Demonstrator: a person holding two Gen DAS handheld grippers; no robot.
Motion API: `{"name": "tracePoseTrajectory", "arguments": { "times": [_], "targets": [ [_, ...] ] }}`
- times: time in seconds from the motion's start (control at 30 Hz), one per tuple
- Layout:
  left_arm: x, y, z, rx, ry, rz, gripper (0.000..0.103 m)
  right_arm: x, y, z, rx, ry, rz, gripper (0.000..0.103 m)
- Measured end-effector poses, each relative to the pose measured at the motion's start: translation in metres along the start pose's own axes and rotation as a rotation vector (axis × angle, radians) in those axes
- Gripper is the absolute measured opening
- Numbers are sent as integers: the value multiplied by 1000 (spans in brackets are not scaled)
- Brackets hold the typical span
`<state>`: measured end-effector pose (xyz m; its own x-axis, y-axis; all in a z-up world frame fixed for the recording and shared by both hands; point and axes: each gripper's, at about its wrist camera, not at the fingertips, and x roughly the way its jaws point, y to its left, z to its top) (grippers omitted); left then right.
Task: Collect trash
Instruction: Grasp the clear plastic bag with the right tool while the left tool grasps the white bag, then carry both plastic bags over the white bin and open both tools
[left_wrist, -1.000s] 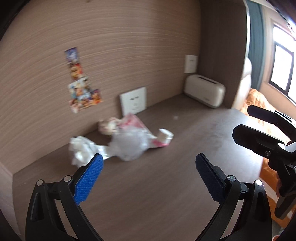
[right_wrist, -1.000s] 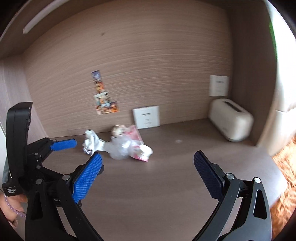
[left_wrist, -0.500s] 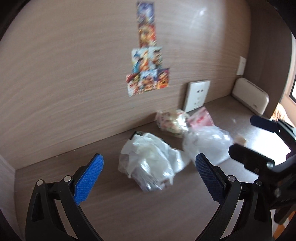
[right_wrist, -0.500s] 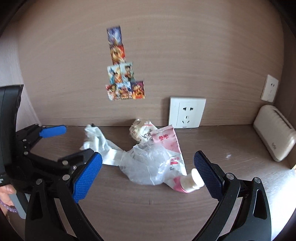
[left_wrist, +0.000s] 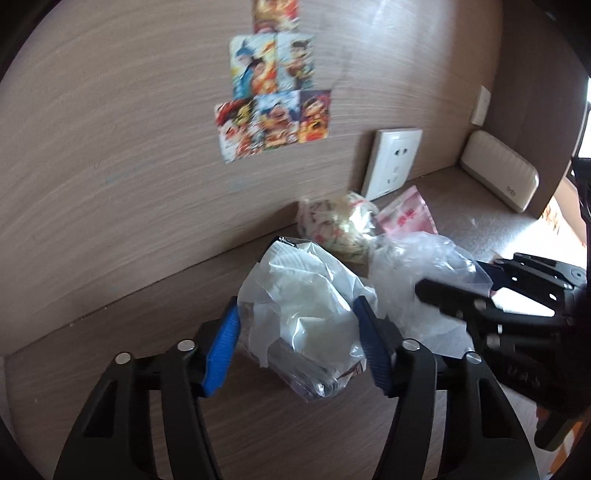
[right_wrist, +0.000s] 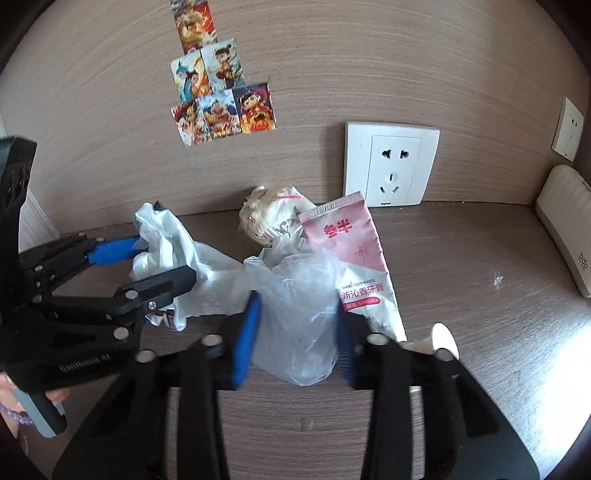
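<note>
A pile of trash lies on the brown desk by the wall. My left gripper (left_wrist: 297, 338) has its blue pads closing on either side of a crumpled white plastic bag (left_wrist: 303, 295), which also shows in the right wrist view (right_wrist: 166, 254). My right gripper (right_wrist: 297, 332) has its pads closing on either side of a clear plastic bag (right_wrist: 299, 306), seen in the left wrist view too (left_wrist: 417, 266). Behind them lie a crumpled printed wrapper (right_wrist: 269, 218) and a pink toothpaste tube (right_wrist: 351, 254) with a white cap (right_wrist: 441, 338).
A white wall socket (right_wrist: 391, 162) and cartoon stickers (right_wrist: 218, 96) are on the wood wall behind the pile. A beige box (right_wrist: 565, 225) stands at the desk's right end. The left gripper's body (right_wrist: 74, 306) crowds the left side.
Both grippers have moved forward onto the pile and narrowed their jaws, the left around the white bag, the right around the clear bag.
</note>
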<state>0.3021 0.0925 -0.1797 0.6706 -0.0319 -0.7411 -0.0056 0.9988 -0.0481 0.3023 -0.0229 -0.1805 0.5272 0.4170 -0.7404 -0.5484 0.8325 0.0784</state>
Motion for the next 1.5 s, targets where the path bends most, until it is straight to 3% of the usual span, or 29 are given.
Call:
{"name": "tracePoseTrajectory", "arguments": {
  "times": [0.27, 0.47, 0.67, 1.13, 1.5],
  "targets": [
    [-55, -11, 6, -49, -66, -24, 55, -57, -7, 14, 49, -90, 41, 29],
    [-90, -47, 10, 26, -108, 4, 55, -114, -8, 11, 34, -158, 21, 29],
    [-115, -97, 8, 93, -136, -27, 55, -168, -22, -7, 26, -197, -29, 29],
    [-160, -246, -12, 249, -171, -212, 55, -284, -100, -98, 129, -233, -220, 29],
    [-166, -357, -56, 431, -103, -350, 55, -364, -157, -186, 295, -231, -400, 30]
  ]
}}
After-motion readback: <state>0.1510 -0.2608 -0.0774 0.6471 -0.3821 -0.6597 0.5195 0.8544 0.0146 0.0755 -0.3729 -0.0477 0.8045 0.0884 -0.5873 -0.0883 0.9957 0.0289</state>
